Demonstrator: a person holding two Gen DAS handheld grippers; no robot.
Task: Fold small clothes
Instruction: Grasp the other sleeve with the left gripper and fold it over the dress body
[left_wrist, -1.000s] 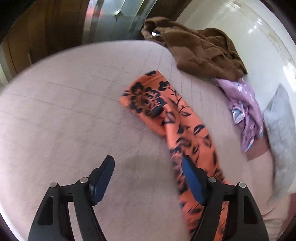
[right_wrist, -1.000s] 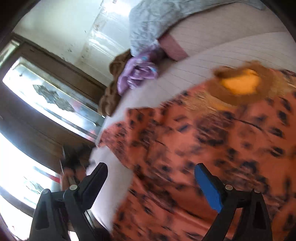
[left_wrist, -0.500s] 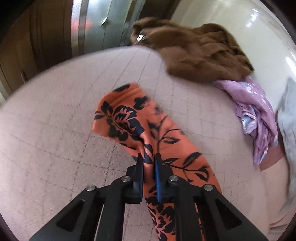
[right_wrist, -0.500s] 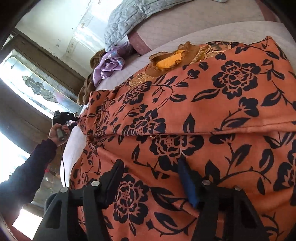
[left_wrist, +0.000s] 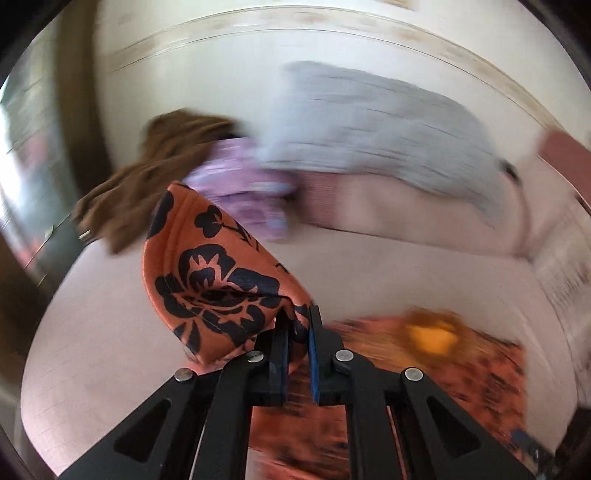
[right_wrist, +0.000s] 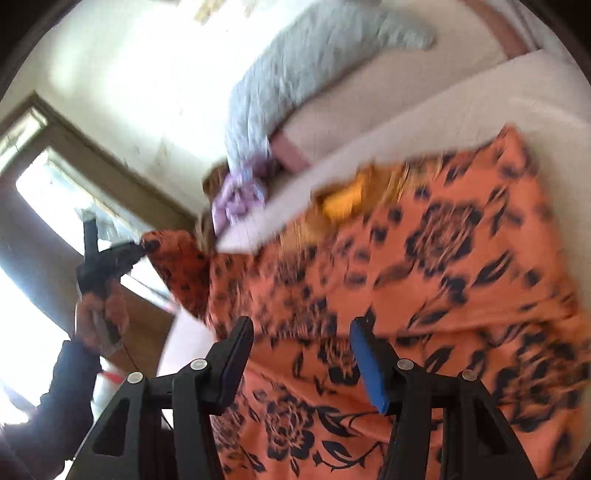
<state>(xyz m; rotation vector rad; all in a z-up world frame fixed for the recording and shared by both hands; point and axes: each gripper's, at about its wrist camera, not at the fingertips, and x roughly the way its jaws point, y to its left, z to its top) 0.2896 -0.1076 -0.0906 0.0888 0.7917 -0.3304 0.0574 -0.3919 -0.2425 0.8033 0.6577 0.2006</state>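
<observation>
An orange garment with black flowers lies spread on the pink bed, its yellow-lined collar toward the far side. My left gripper is shut on one end of the garment and holds it lifted off the bed, the cloth drooping to the left of the jaws. In the right wrist view that left gripper and the hand holding it show at the left, with the raised end stretched up. My right gripper hovers over the garment's middle, its jaws closing; cloth lies below them but the pads are not pressing on it.
At the head of the bed lie a brown garment, a purple garment and a grey quilted cover, against a white wall. A bright window with a wooden frame stands at the left of the right wrist view.
My left gripper shut on the garment's end, then lifted and swung it toward the head of the bed. My right gripper's jaws narrowed and it slid across the garment.
</observation>
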